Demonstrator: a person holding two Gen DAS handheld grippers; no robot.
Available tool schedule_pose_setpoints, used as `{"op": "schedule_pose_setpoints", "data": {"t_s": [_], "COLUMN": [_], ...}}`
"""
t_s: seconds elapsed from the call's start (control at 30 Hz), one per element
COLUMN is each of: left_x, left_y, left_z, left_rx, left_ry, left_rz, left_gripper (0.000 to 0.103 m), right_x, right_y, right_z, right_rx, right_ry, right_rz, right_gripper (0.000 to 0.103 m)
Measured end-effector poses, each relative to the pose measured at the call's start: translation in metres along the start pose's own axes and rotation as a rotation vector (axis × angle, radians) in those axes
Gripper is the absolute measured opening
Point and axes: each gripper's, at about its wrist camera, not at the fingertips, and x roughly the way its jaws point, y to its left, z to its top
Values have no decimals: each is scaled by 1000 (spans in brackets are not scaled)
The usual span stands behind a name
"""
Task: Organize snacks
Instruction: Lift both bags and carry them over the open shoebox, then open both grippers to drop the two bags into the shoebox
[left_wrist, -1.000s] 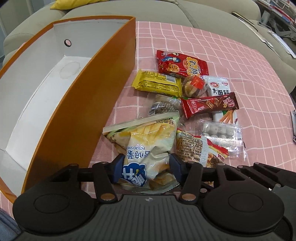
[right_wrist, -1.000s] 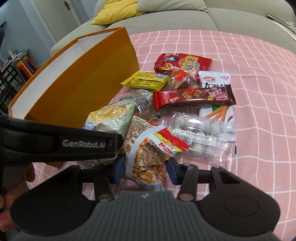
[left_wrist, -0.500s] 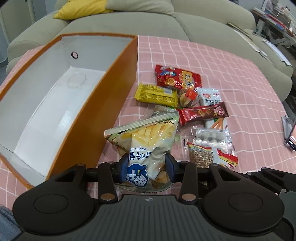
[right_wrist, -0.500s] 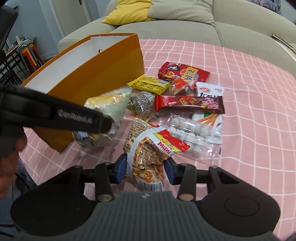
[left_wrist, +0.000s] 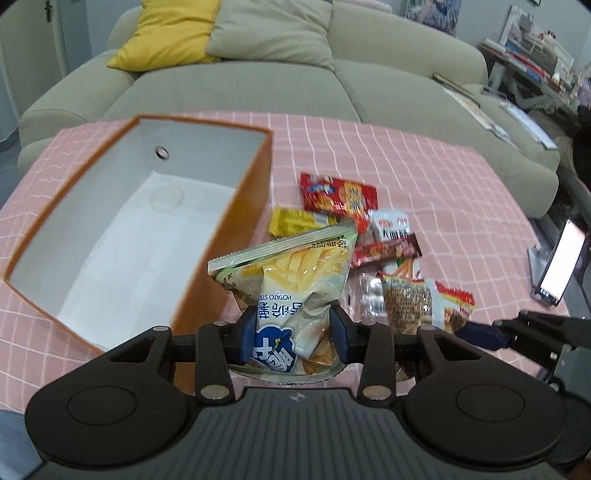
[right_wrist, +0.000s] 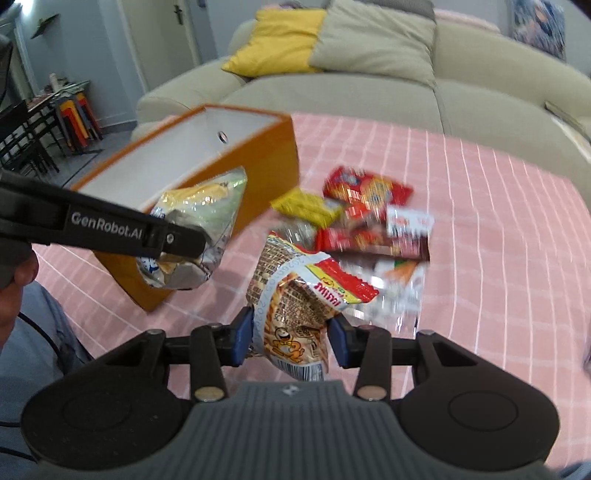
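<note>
The left gripper (left_wrist: 292, 339) has its blue pads clamped on the lower end of a pale green and yellow potato-stick bag (left_wrist: 291, 280), which hangs clear of the pink checked tablecloth (left_wrist: 424, 166). Its jaws have just been closing on that bag. The right gripper (right_wrist: 291, 338) pinches a crinkled brown, red and white mini-snack packet (right_wrist: 295, 295) in the same way, also lifted off the cloth.

From the left wrist view, the open orange cardboard box with a white inside (left_wrist: 255, 192) stands at ten o'clock of the held bag, its floor bare. At one o'clock the remaining snacks lie bunched on the cloth: a red foil packet (left_wrist: 338, 194), a yellow wrapper (left_wrist: 295, 221) beside it, a dark red bar (left_wrist: 388, 251) and a white packet (left_wrist: 391, 223). A beige sofa with a yellow cushion (left_wrist: 166, 33) sits at twelve o'clock beyond the table.
</note>
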Motion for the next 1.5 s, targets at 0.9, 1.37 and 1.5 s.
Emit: {"op": "schedule_pose_setpoints", "data": {"t_s": [0.9, 1.37, 1.5], "left_x": [31, 87, 99], "left_y": [159, 166, 171], "left_z": [84, 74, 71], "left_rx": [179, 280, 273], "left_ry": [323, 504, 544], "left_rz": [157, 129, 143], "left_gripper": [46, 44, 31], "right_x": [120, 192, 200], "right_y": [148, 160, 160], "right_z": [166, 146, 141], "right_rx": [-332, -364, -376], "right_ry": [255, 482, 504], "right_rz": [340, 316, 322], "right_gripper": [41, 41, 41]}}
